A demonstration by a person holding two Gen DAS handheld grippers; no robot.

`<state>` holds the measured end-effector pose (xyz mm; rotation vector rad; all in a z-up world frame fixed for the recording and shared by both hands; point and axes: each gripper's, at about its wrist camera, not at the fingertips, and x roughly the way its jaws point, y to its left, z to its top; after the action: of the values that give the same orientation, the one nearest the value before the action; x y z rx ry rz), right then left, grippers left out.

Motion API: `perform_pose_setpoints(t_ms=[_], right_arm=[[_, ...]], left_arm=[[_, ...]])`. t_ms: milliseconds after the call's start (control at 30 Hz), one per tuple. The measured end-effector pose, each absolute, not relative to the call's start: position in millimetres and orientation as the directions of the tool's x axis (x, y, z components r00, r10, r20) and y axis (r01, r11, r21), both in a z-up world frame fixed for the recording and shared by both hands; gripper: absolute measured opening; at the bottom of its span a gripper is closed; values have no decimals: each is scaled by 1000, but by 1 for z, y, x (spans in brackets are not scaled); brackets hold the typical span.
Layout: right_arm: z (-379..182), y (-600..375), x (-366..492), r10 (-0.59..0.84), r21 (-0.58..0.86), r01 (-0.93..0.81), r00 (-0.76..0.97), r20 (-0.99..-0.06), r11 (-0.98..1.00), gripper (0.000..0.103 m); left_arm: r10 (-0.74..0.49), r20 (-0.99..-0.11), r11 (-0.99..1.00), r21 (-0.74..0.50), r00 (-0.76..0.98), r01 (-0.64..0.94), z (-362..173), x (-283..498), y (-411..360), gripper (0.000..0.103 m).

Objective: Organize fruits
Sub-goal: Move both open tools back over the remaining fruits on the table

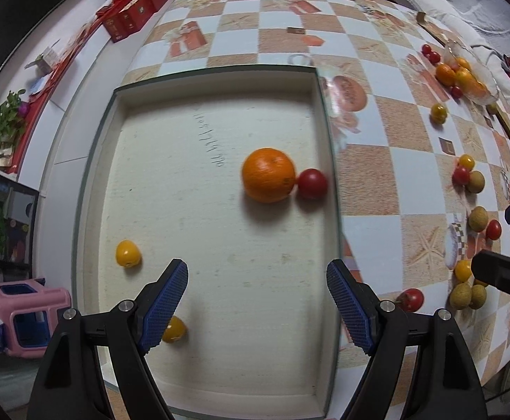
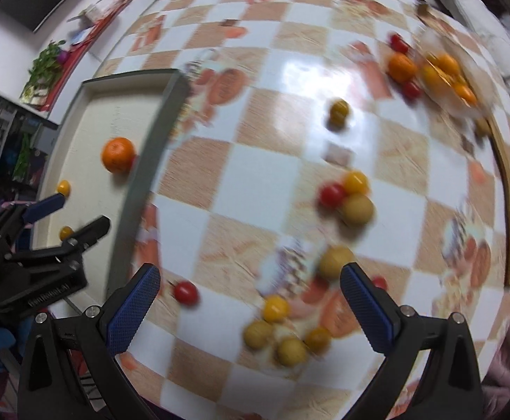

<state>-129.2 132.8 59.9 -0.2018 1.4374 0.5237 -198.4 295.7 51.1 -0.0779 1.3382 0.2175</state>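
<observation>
Left gripper (image 1: 256, 301) and right gripper (image 2: 249, 309), fingers apart, empty; orange (image 1: 269, 175) near tray (image 1: 325, 112) right wall.

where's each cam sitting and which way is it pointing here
Left wrist: sits on the left gripper, looking down along its open fingers into the white tray, which holds an orange, a red tomato and two yellow tomatoes; the right gripper's tips show at the right edge.
Right wrist: sits on the right gripper, open, looking down at loose fruit on the checkered tablecloth; the left gripper shows at lower left over the tray.
Shared: tray, orange, scattered fruit and the tablecloth.
</observation>
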Motion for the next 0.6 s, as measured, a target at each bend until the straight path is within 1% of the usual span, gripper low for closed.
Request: perform_pose_setpoints(t_ms=[333,600], right_arm=[[47,66,-148,165,137,-354,48,-985,925,103],[34,37,-159,148,133,-311,26,-989,941,103]], left_arm=[[69,-973,994,48,221,-102,55,-193,249,83],[26,-974,999,36,225,38,51,-197,196,83]])
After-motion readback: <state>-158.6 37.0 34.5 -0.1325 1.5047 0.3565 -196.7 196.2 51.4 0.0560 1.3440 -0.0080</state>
